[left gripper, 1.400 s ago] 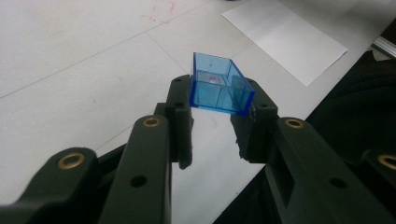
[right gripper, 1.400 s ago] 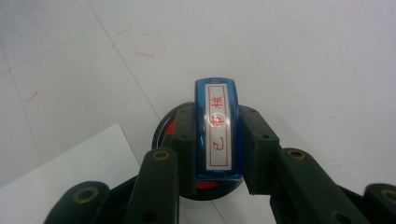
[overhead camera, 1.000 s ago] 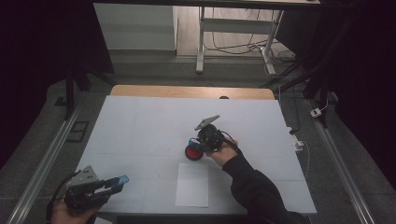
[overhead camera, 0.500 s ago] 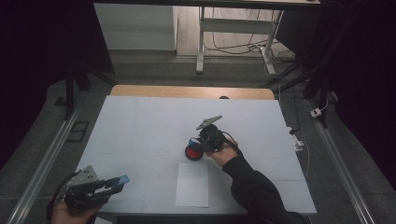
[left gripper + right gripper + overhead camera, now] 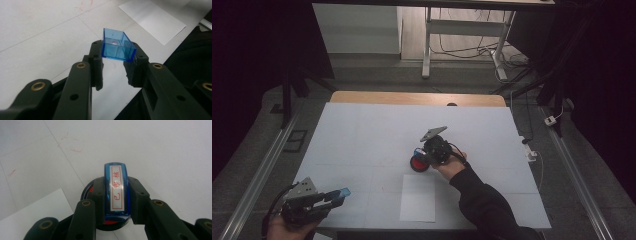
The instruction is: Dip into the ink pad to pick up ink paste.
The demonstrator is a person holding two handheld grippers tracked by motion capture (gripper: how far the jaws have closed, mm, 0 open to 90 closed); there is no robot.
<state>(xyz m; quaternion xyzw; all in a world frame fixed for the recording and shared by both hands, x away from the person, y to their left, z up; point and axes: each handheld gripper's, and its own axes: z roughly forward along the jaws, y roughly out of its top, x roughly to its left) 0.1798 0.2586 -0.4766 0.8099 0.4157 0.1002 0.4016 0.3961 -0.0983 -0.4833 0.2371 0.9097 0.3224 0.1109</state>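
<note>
My left gripper (image 5: 337, 196) hovers at the table's near left corner, shut on a clear blue plastic cap (image 5: 344, 192). From the left gripper view the cap (image 5: 117, 46) is an open box pinched by its sides between my left gripper (image 5: 115, 60). At mid-table my right gripper (image 5: 424, 156) is shut on a blue stamp (image 5: 418, 151). This stamp (image 5: 116, 190) carries a white label with red characters on top. It stands on a round black ink pad (image 5: 86, 192) with a red face (image 5: 418, 163), and my right gripper (image 5: 116, 197) clamps its sides.
A white sheet of paper (image 5: 418, 197) lies just in front of the ink pad, near the table's front edge. The white table mat (image 5: 362, 135) has faint red marks (image 5: 75, 150). A wooden strip (image 5: 412, 97) borders the far edge.
</note>
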